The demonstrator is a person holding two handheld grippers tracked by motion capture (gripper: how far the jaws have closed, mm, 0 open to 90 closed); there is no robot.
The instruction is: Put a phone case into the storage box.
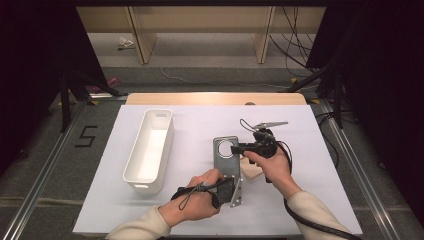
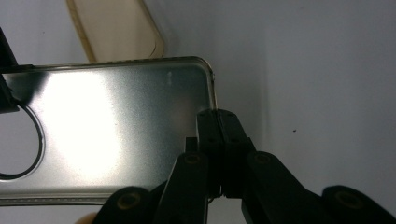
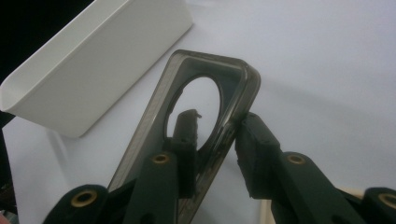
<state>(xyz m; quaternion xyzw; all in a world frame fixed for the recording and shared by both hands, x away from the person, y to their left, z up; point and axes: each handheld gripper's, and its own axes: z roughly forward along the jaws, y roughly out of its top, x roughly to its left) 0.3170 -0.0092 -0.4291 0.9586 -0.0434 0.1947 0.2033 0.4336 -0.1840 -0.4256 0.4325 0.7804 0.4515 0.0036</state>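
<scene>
A grey translucent phone case (image 1: 223, 166) with a round hole lies lengthwise at the table's middle. My left gripper (image 1: 231, 184) is at its near end, and in the left gripper view the jaws (image 2: 217, 115) are shut on the thin edge of the case (image 2: 116, 130). My right gripper (image 1: 236, 148) reaches in from the right at the far end. In the right gripper view it (image 3: 219, 120) stands open across the rim of the case (image 3: 154, 126). One finger (image 3: 187, 135) pokes through the hole with a gap to the rim, and the other finger (image 3: 254, 149) rests against the outer edge.
A long white bin (image 1: 150, 150) stands left of the case, seen also at the upper left of the right gripper view (image 3: 93, 60). A beige translucent case (image 1: 252, 171) lies flat just right of the grey one (image 2: 116, 28). White table sheet (image 1: 300, 190) extends to the right.
</scene>
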